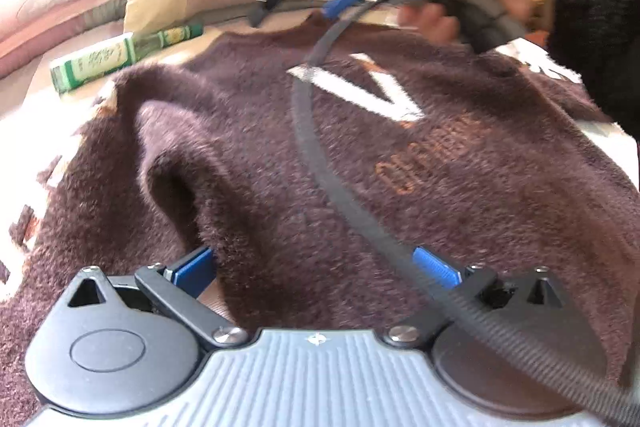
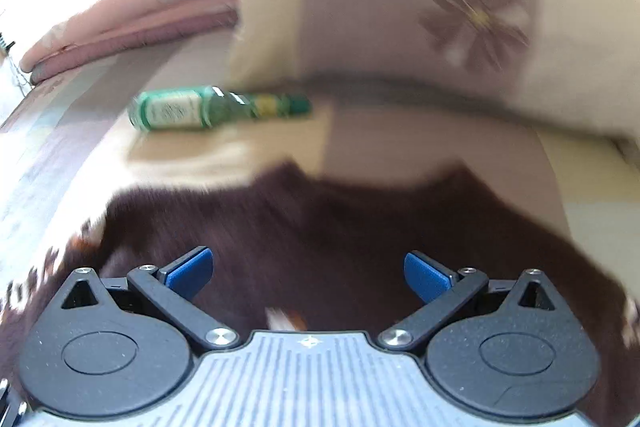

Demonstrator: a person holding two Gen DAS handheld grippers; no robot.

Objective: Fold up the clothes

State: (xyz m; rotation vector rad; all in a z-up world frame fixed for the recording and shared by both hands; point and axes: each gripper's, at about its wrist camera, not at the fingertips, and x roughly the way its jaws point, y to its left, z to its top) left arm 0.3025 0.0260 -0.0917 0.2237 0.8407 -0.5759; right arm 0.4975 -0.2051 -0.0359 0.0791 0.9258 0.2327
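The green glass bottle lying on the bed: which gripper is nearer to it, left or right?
Right. The right gripper hovers open over the brown fuzzy sweater's far edge, the green glass bottle just beyond. The left gripper sits open at the sweater's near side, farther away.

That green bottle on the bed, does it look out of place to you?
Yes. The green bottle lies on its side on the bed, just beyond the brown sweater and beside the flowered pillow. It has nothing to do with folding. Also, a ridge of sweater stands bunched up near the left gripper.
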